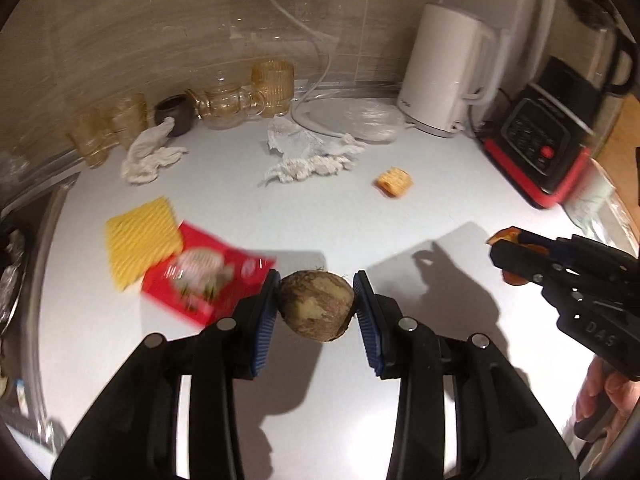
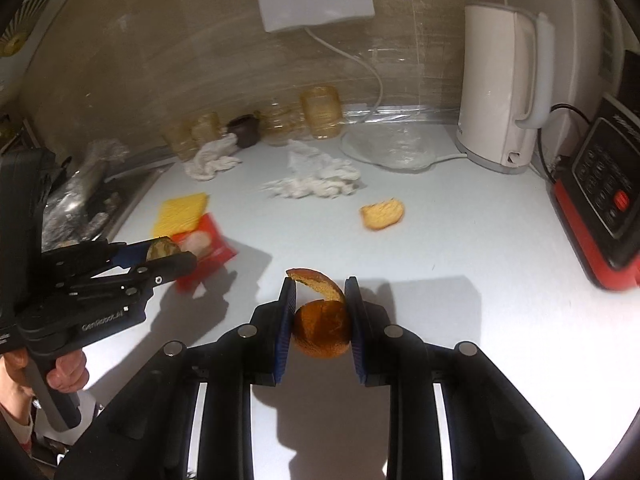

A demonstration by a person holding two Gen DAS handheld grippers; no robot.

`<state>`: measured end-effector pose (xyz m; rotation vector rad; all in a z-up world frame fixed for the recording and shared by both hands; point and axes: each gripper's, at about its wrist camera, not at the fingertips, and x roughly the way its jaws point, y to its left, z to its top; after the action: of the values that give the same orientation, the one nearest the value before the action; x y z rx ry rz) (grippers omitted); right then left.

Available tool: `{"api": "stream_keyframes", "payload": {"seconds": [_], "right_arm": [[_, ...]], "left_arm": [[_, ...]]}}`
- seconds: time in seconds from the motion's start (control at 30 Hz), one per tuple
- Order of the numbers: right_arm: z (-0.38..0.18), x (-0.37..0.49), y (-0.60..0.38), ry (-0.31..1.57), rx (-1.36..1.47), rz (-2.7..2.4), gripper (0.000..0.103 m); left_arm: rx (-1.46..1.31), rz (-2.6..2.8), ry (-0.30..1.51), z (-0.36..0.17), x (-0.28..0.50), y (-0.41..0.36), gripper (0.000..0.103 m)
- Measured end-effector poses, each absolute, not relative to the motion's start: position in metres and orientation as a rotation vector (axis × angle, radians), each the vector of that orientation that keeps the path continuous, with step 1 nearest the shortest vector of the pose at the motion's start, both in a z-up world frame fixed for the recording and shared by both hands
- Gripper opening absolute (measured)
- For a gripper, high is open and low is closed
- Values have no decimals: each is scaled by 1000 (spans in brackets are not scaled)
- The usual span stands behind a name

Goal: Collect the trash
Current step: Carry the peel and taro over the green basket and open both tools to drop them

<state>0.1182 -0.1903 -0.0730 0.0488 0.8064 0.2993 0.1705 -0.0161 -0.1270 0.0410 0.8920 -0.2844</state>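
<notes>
Beige tiled wall is backing a pale grey desk (image 1: pixel 420 208) in the left wrist view, with a white kettle (image 1: pixel 444 72) standing at the back right and a black-and-red appliance (image 1: pixel 540 148) sitting beside it. Along the wall amber glass cups (image 1: pixel 272 80) are standing near a small dark pot (image 1: pixel 175 114). Two crumpled white tissues (image 1: pixel 308 156) are lying on the desk, near a small orange scrap (image 1: pixel 394 182). To the left a yellow foam net (image 1: pixel 140 236) is overlapping a red wrapper (image 1: pixel 204 276). The left gripper (image 1: pixel 316 306) is pinching a brown, partly peeled root vegetable (image 1: pixel 316 306) between its blue pads, jaws closed onto it, above the desk. At the right edge the right gripper (image 1: pixel 506 252) is clamping an orange peel (image 1: pixel 504 237). In the right wrist view the same desk (image 2: pixel 460 240) is carrying the kettle (image 2: pixel 500 88), the appliance (image 2: pixel 600 200), the tissues (image 2: pixel 316 180) and the orange scrap (image 2: pixel 382 214), which is lying well apart from the tools. The right gripper (image 2: pixel 320 322) is squeezing the curled orange peel (image 2: pixel 322 332), jaws closed on it and a strip curling up past the pads. At the left the left gripper (image 2: pixel 170 254) is gripping the root vegetable (image 2: pixel 162 249), just in front of the red wrapper (image 2: pixel 212 248) and the foam net (image 2: pixel 182 210).
</notes>
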Motion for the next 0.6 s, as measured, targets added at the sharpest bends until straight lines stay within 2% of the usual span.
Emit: {"api": "stream_keyframes", "payload": {"seconds": [0.6], "right_arm": [[-69,-115,-122,855,121,207,26]], "left_arm": [[107,-410,939,-123,-50,37,37]]}}
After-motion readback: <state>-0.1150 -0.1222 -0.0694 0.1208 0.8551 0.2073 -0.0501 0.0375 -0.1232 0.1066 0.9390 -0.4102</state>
